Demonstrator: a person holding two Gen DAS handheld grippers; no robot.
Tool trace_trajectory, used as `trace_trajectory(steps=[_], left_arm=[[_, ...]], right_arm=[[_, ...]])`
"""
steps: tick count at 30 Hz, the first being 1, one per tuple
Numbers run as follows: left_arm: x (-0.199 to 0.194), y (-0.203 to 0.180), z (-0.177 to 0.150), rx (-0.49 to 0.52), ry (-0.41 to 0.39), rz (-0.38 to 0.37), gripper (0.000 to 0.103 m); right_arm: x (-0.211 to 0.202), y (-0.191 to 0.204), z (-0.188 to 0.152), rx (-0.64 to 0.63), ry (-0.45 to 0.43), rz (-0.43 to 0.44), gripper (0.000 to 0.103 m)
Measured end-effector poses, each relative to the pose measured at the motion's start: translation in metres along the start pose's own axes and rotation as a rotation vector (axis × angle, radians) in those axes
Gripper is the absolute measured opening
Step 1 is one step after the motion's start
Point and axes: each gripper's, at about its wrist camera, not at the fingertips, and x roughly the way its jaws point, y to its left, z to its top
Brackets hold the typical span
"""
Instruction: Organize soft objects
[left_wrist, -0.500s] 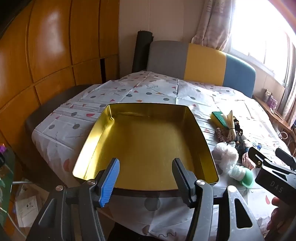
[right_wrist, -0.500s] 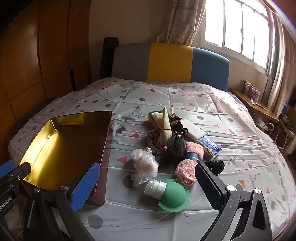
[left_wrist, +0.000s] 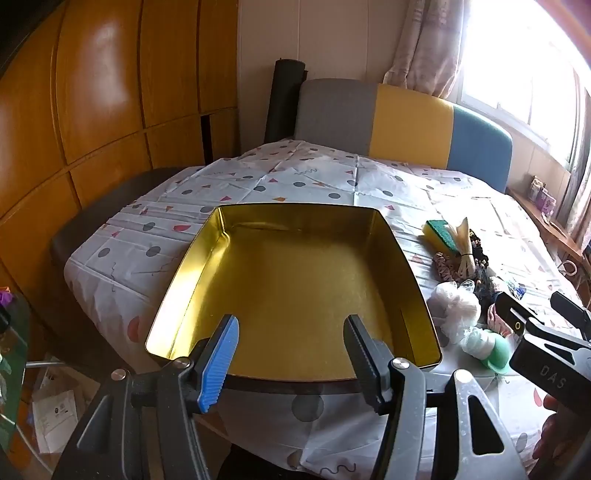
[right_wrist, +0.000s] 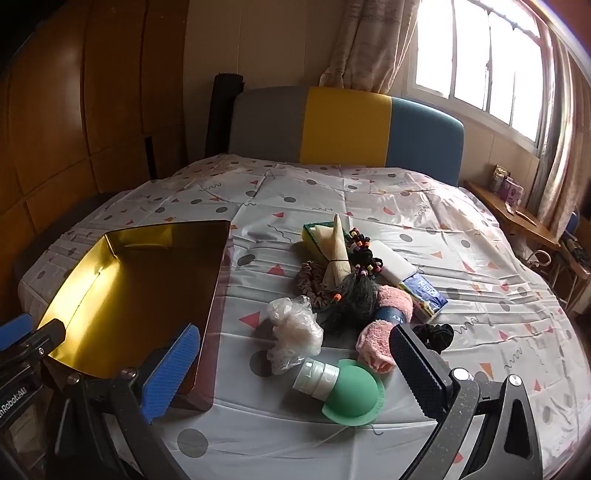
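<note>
Soft objects (right_wrist: 354, 295) below open, empty right claw (right_wrist: 295, 365); left claw (left_wrist: 291, 354) likewise, tilted over tin (left_wrist: 295, 280).

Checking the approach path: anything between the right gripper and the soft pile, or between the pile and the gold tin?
Nothing visible blocks either. The right gripper is open just short of the green silicone piece and plastic bag. Only bare tablecloth separates the pile from the gold tin, which is empty.
</note>
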Motion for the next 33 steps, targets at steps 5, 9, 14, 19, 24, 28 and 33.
trace_trajectory(steps=[5, 9, 14, 19, 24, 28, 33], left_arm=[[0.0008, 0.0012, -0.0005, 0.004, -0.003, 0.006, 0.060], [0.0026, 0.0022, -0.0007, 0.002, 0.005, 0.006, 0.060], [0.0032, 0.0029, -0.0006, 0.008, 0.006, 0.010, 0.060], [0.0036, 0.0018, -0.0015, 0.008, 0.008, 0.013, 0.060], [0.0036, 0.0012, -0.0017, 0.009, 0.010, 0.012, 0.060], [0.0036, 0.0010, -0.0020, 0.008, 0.011, 0.013, 0.060], [0.0038, 0.0012, -0.0026, 0.008, 0.011, 0.011, 0.060]], right_arm=[[-0.0004, -0.0001, 0.0018, 0.004, -0.005, 0.005, 0.103], [-0.0001, 0.0002, 0.0016, 0.004, -0.005, 0.005, 0.103], [0.0010, -0.0008, 0.0004, 0.005, -0.004, 0.009, 0.103], [0.0013, -0.0007, 0.0001, 0.007, -0.003, 0.007, 0.103], [0.0004, -0.0016, 0.0002, 0.011, -0.005, 0.007, 0.103], [-0.0002, -0.0021, 0.0003, 0.010, -0.006, 0.007, 0.103], [-0.0009, -0.0032, 0.0006, 0.014, -0.009, 0.007, 0.103]])
